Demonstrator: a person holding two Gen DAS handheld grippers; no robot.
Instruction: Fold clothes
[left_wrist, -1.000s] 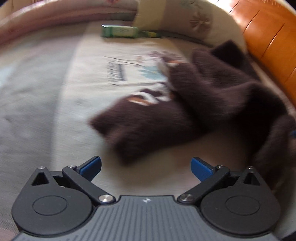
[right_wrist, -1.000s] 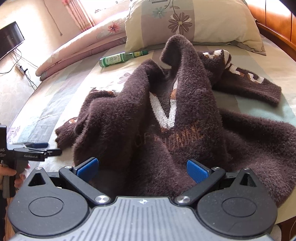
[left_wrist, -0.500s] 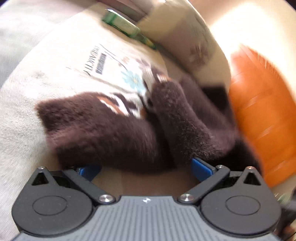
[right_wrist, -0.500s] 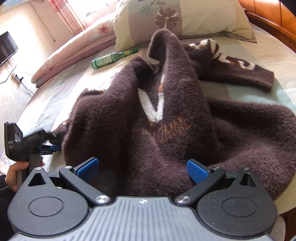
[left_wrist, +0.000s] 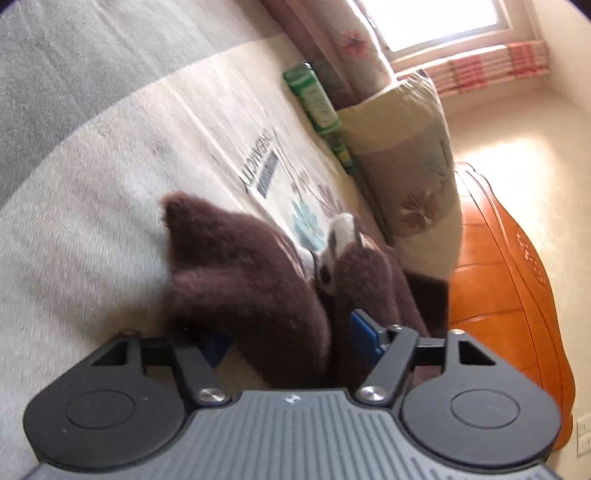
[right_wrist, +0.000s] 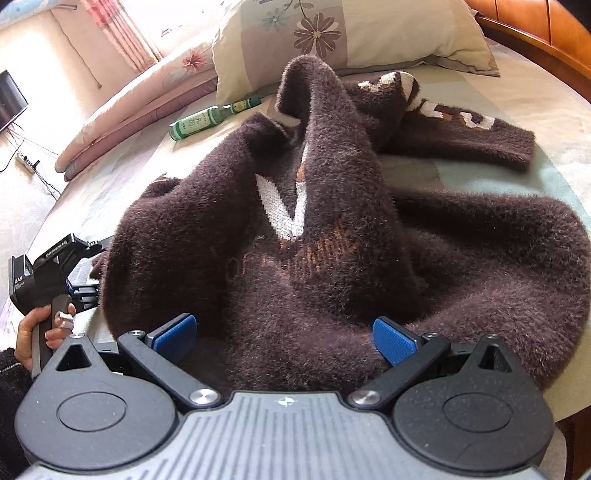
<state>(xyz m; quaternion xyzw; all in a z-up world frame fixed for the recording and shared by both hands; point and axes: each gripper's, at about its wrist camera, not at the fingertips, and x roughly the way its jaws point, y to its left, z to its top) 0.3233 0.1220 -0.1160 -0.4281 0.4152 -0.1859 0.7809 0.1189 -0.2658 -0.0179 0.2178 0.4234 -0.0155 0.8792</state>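
Observation:
A fluffy dark brown sweater (right_wrist: 332, 258) with white and tan lettering lies crumpled on the bed sheet (right_wrist: 517, 110). My left gripper (left_wrist: 288, 341) is rolled over at the sweater's left end. Its jaws are closing, and a thick fold of the sweater (left_wrist: 258, 295) fills the gap and touches both blue pads. The right wrist view shows that left gripper (right_wrist: 90, 291) in a hand (right_wrist: 33, 328) at the sweater's left edge. My right gripper (right_wrist: 284, 336) stands open over the near hem; its pads rest apart on the fabric.
A green glass bottle (right_wrist: 207, 120) lies on the bed beside a floral pillow (right_wrist: 351, 33). A rolled pink quilt (right_wrist: 140, 96) runs along the far left. An orange wooden headboard (left_wrist: 509, 295) borders the bed. A power strip and cables (right_wrist: 26, 162) lie on the floor.
The left gripper rolled, dropped onto the sweater's left end, and its jaws narrowed around a fold. The right gripper stayed wide over the hem, shifting only slightly.

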